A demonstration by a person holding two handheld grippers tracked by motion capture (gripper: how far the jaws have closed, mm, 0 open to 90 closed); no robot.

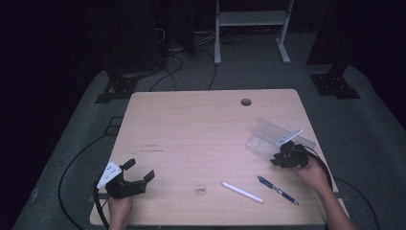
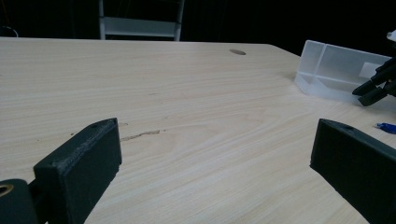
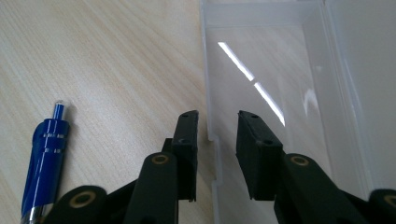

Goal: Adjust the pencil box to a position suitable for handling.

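While the right gripper (image 3: 215, 140) straddled the near wall of the clear, shallow plastic box (image 3: 299, 56), one jaw stood outside that wall and the other inside the box, with the thin wall between them; the pads had narrowed but a small gap showed on each side, so no firm grasp yet. From the high view the right gripper (image 1: 287, 154) sat at the box's (image 1: 268, 136) near edge, on the right side of the light wooden table (image 1: 191, 124). Just outside the outer jaw lay the blue ballpoint pen (image 3: 46, 154), apart from the box. On the table, that pen (image 1: 277, 189) rested behind the right hand, with a white stick-shaped pen (image 1: 242, 191) beside it and a small tan, square object (image 1: 200, 190) further towards the left gripper.

Left gripper (image 1: 136, 178) rested near the front left table corner, jaws spread wide, released, nothing between them. Seen along those jaws, bare tabletop (image 2: 187, 102) lay ahead, the box (image 2: 336, 70) far off to one side.
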